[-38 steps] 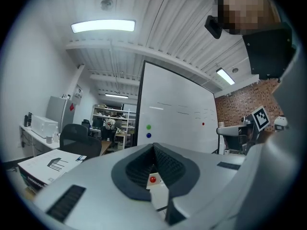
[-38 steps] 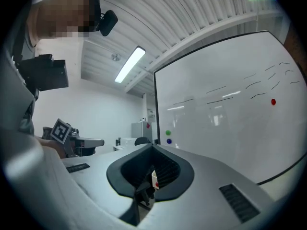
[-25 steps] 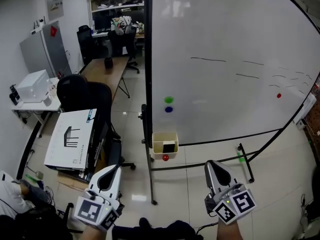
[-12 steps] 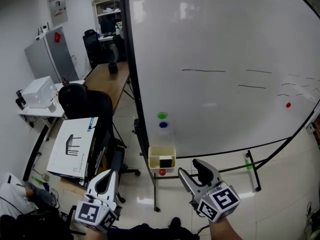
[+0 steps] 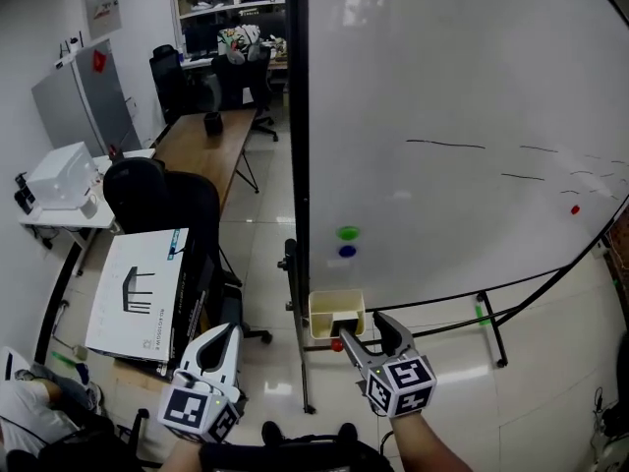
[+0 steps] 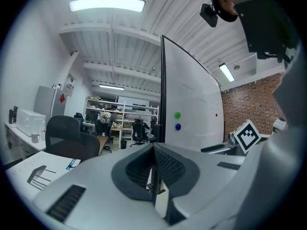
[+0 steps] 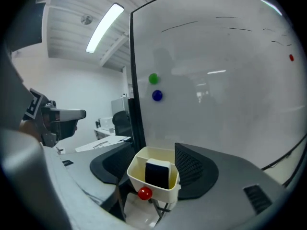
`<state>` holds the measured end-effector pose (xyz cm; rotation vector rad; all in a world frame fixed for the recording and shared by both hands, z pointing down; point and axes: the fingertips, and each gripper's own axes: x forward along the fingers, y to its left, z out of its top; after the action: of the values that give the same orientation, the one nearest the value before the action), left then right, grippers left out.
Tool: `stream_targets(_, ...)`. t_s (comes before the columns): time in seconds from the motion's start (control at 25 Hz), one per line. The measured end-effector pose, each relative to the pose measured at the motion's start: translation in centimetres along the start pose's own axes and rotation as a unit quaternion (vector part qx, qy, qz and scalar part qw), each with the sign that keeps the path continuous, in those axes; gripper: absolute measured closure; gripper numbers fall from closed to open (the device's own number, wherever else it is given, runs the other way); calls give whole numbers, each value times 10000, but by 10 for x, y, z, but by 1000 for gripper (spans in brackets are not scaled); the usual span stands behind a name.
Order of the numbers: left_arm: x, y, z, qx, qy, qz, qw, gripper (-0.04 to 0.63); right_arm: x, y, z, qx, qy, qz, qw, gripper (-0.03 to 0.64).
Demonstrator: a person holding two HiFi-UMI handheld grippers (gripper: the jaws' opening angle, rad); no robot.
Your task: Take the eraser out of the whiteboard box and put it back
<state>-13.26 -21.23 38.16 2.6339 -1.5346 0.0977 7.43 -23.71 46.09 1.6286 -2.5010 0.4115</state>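
Though wide, right jaws near box [image 7: 165,193]

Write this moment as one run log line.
right gripper: jaws just opening, box lined up between, ungripped | eraser: in box | left gripper: shut

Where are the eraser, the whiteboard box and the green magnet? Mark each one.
eraser [image 7: 157,173]: right gripper view, middle of its dark face.
whiteboard box [image 7: 166,193]: right gripper view, its front wall.
green magnet [image 5: 348,233]: head view, its centre.
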Motion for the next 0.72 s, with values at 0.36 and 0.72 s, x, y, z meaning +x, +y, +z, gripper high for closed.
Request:
stream_targets(0.36,23,37,-28,-148,282,-386,9987,577,50,-1,-46,13,484,-611,9970,282)
stream_targets(0.72,30,51,-35,-167,340,-412,9984,575,65,-7,-57,-83,552,-1002,9934,284)
